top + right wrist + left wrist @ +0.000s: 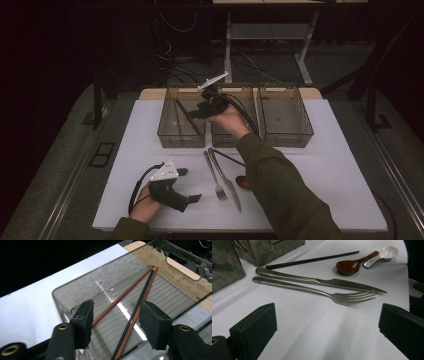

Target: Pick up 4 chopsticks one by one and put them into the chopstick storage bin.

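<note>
Right gripper view — right gripper point(115, 322) jaws apart, gripping nothing, over left bin point(62, 293) | black chopstick point(140, 302) lies inside across brown pair, sorted | left gripper point(192, 185) wide, idle at 7 o'clock — fork point(322, 291), knife point(322, 281) waiting

Olive-green sleeve point(280, 190), black claw point(176, 186), grey three-cornered plate point(165, 171), black cable point(136, 187)

Chopsticks point(135, 312) in leftmost bin point(75, 287)
</note>
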`<state>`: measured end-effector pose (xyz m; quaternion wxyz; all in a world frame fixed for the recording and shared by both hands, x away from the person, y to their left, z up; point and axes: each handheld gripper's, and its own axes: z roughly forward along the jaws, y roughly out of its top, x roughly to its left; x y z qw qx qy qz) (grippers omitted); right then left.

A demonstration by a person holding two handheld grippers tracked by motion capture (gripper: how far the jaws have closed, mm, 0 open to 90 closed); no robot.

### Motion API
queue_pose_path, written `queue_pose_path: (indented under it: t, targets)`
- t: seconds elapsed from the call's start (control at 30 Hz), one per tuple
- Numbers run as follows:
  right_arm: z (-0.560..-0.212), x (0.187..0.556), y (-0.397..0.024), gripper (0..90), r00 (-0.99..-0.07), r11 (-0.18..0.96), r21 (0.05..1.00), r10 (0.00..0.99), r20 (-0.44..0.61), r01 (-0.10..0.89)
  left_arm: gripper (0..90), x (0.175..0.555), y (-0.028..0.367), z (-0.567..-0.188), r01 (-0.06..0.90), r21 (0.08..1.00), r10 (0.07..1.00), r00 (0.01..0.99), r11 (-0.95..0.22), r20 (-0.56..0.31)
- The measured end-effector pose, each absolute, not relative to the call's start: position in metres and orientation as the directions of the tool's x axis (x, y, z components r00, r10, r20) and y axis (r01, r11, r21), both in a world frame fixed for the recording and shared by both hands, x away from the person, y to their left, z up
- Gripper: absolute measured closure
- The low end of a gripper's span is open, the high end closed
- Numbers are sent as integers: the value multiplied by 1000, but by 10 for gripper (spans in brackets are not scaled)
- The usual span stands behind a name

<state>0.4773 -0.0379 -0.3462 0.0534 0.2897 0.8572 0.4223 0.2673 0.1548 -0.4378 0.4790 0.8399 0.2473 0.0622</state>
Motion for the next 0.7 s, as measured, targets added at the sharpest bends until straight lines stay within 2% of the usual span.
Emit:
queue_pose_path:
  t: [0.27,0.7]
  targets:
    - [-345,461,-61,377,-849,487,766,509,142,420,4,267,155,-439,360,835,481,866,-416,-134]
    - [-338,433,-93,344,-881,486,794,456,126,365,4,264,157,-439,360,837,489,862,-413,-131]
